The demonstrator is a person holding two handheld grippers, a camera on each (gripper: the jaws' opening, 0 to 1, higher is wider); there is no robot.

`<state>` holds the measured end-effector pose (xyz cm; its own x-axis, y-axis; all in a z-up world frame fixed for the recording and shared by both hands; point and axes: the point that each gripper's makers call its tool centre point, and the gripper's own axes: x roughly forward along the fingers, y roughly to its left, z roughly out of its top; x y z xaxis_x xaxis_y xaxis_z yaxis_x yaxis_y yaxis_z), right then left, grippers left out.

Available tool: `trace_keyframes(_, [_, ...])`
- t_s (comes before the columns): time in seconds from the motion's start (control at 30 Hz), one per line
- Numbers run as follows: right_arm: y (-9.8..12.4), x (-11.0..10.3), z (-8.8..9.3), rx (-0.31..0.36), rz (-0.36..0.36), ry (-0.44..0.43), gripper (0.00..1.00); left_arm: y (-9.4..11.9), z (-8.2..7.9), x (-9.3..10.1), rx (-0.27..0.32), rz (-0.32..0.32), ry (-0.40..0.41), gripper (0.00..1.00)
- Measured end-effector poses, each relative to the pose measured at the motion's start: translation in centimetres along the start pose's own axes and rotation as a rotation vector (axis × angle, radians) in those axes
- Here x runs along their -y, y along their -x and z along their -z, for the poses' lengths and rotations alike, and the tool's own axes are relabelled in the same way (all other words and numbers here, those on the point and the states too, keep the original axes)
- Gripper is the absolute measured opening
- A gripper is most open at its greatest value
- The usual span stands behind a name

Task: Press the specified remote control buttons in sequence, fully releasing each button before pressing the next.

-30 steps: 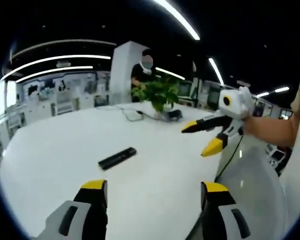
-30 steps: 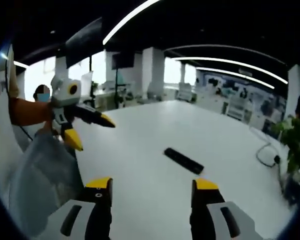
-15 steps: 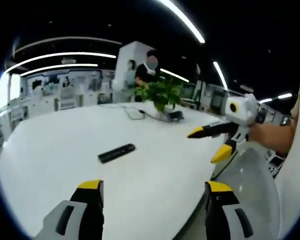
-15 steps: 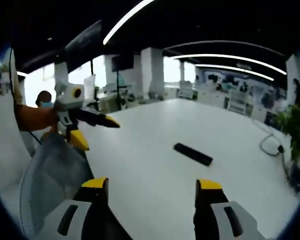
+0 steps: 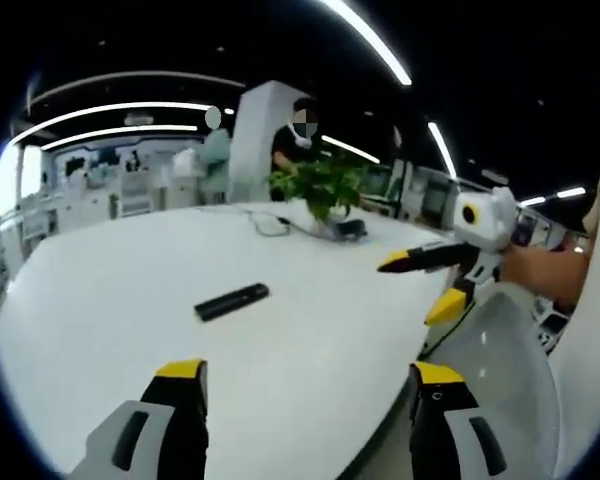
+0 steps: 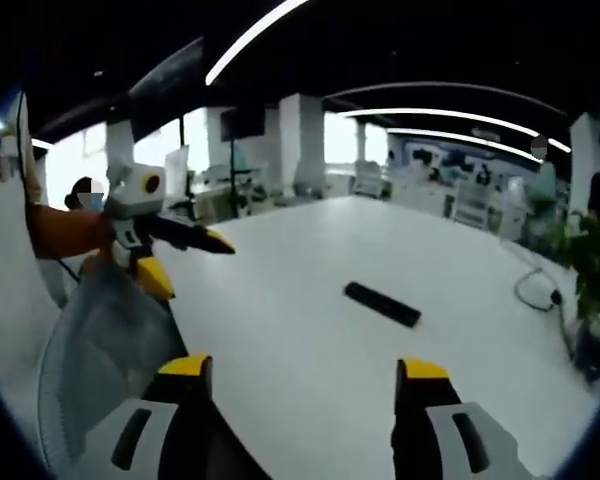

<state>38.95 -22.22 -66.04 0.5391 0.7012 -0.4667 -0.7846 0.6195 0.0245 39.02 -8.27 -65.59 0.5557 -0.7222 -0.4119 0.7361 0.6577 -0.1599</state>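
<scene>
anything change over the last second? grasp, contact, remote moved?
No grasp or contact. Both views drifted slightly, so the cameras moved back a little; the remote lies in the same spot on the white table. The left hand-held gripper and the right hand-held gripper stay open, held off the table edge, nothing in either. The plant and cable are unchanged.

Counted: 1 remote (image 5: 232,301), 1 table (image 5: 100,300), 1 plant (image 5: 320,187), 2 grippers, both w/ jaws apart.
</scene>
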Motion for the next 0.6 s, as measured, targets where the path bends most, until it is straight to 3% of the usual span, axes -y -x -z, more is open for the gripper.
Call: trace_keyframes(0.6, [0.16,0.84,0.66,-0.002,0.005,-0.016,0.73,-0.42,-0.26,0.21,-0.006,0.004,0.0,0.85])
